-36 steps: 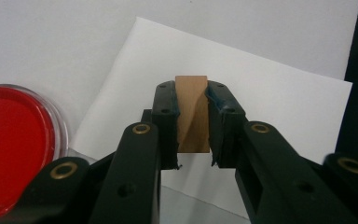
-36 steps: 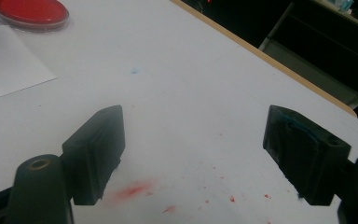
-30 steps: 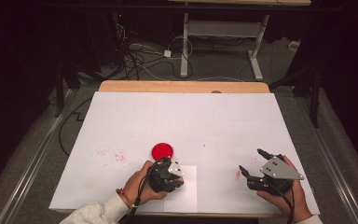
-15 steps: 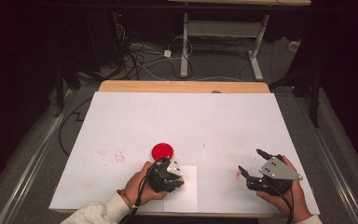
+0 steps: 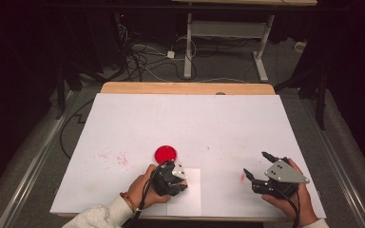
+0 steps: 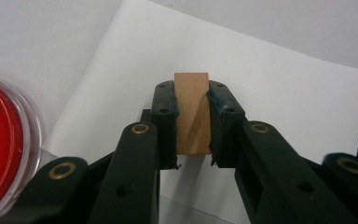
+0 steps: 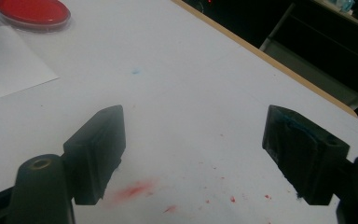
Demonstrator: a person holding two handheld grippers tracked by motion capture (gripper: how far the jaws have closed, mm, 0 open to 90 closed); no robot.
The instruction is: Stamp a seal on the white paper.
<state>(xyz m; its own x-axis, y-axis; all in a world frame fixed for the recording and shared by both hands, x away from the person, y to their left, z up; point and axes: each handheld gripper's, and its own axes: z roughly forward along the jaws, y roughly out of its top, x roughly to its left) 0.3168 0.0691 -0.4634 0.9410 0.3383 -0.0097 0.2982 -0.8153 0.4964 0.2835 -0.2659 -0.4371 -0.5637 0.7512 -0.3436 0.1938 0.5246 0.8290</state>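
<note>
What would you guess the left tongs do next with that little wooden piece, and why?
Probably lower the wooden block onto the white paper sheet to stamp it. The left tongs are shut on the block right above the sheet, and the red ink dish sits just beside it.

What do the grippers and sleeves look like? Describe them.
Both grippers, left gripper and right gripper, are black with brass-coloured rivets and trailing black cables. The right carries a grey three-cornered plate. The left arm wears a white sleeve and a reddish bracelet.
</note>
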